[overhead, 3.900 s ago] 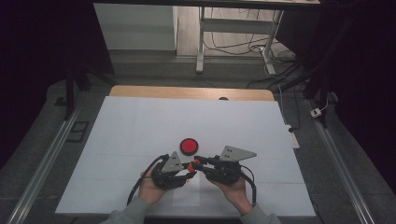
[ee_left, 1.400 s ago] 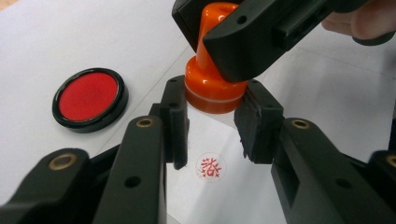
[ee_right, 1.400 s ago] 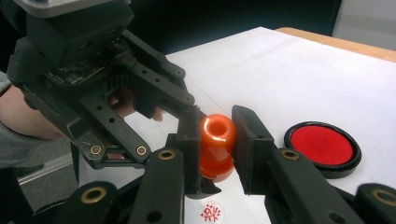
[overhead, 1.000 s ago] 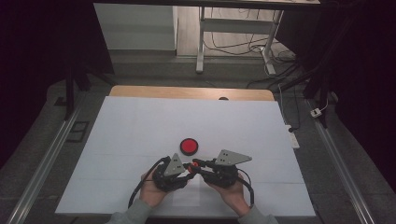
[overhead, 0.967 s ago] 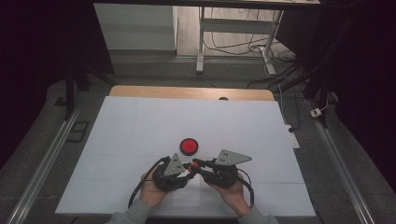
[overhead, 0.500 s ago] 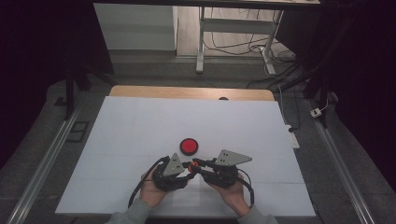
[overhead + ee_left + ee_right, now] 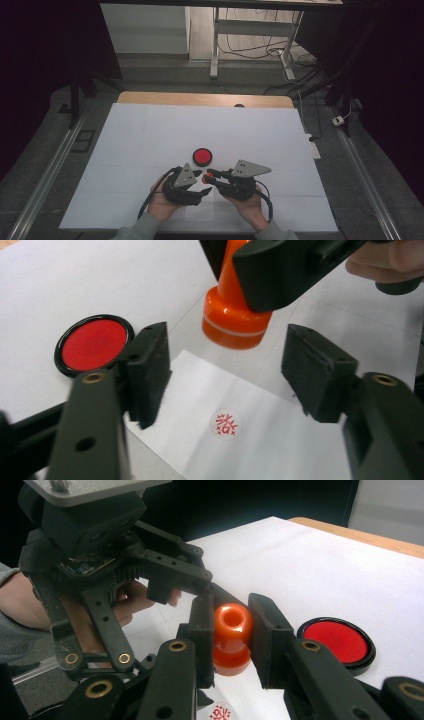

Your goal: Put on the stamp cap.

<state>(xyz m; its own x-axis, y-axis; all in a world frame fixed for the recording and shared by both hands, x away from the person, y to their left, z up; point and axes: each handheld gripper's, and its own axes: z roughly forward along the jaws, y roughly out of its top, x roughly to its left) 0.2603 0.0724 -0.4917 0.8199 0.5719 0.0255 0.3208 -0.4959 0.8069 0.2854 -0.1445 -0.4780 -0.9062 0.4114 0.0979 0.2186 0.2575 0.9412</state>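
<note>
We see little change since earlier frames: right tool (image 7: pixel 227 630) still clamps the orange stamp (image 7: pixel 232 315), lifted off the paper (image 7: pixel 260 440). Red print (image 7: pixel 223 423) is done; left tool (image 7: pixel 225 375) stays wide beside the ink pad (image 7: pixel 92 343).

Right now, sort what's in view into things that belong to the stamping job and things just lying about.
Job in hand:
- orange stamp, clamped in the right tool
- red ink pad
- paper slip bearing a red stamped mark
- left tool, open over the slip

Lying about:
- white power strip at the table's right edge
- cables on the floor beyond
</note>
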